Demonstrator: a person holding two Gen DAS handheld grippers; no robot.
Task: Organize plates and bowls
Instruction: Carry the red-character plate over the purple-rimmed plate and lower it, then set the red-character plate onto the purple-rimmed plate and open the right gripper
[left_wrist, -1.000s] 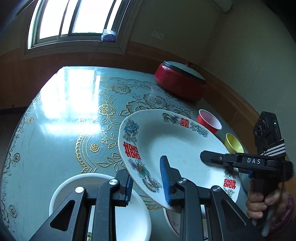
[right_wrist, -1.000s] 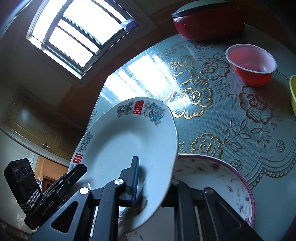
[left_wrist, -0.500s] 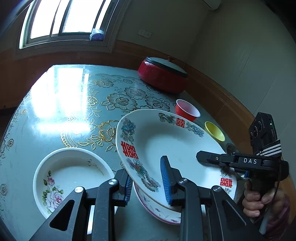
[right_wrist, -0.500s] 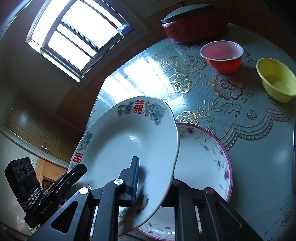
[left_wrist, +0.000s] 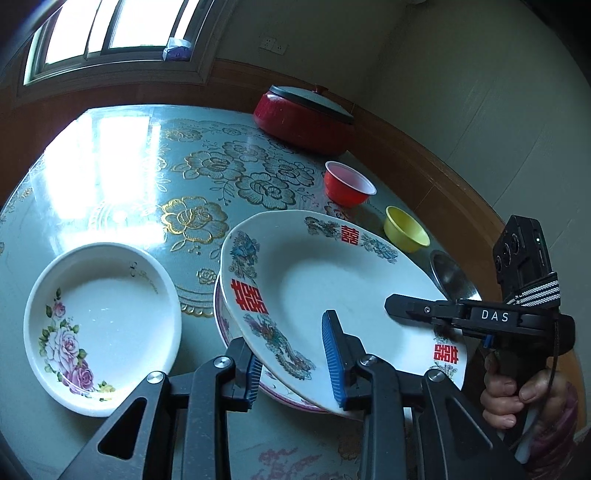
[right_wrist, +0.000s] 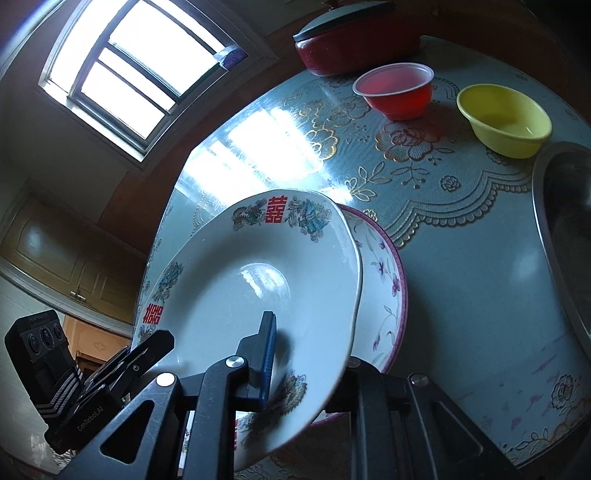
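Note:
A white plate (left_wrist: 332, 277) with red characters and a dragon pattern is held tilted between both grippers, just above a pink-rimmed floral bowl (left_wrist: 218, 310) on the table. My left gripper (left_wrist: 291, 339) grips its near rim, one blue pad under the plate and one on top, and its jaws are opening slightly. My right gripper (right_wrist: 310, 343) is shut on the opposite rim (right_wrist: 258, 280); its far finger is hidden behind the plate. In this view the pink-rimmed bowl (right_wrist: 384, 288) shows past the plate's edge. Each gripper appears in the other's view: the right gripper (left_wrist: 399, 308) and the left gripper (right_wrist: 147, 350).
A white rose-patterned bowl (left_wrist: 99, 317) sits left of the stack. Behind stand a red cup (left_wrist: 349, 188), a yellow bowl (left_wrist: 406, 232), a steel bowl (right_wrist: 565, 221) and a lidded red pot (left_wrist: 303, 122). A person's hand (left_wrist: 506, 398) holds the right gripper's handle. The table (left_wrist: 110, 177) has a patterned cloth.
Both grippers have carried the plate across the table and slightly down, from beside the rose bowl to above the pink-rimmed bowl. The cups and steel bowl have come into view.

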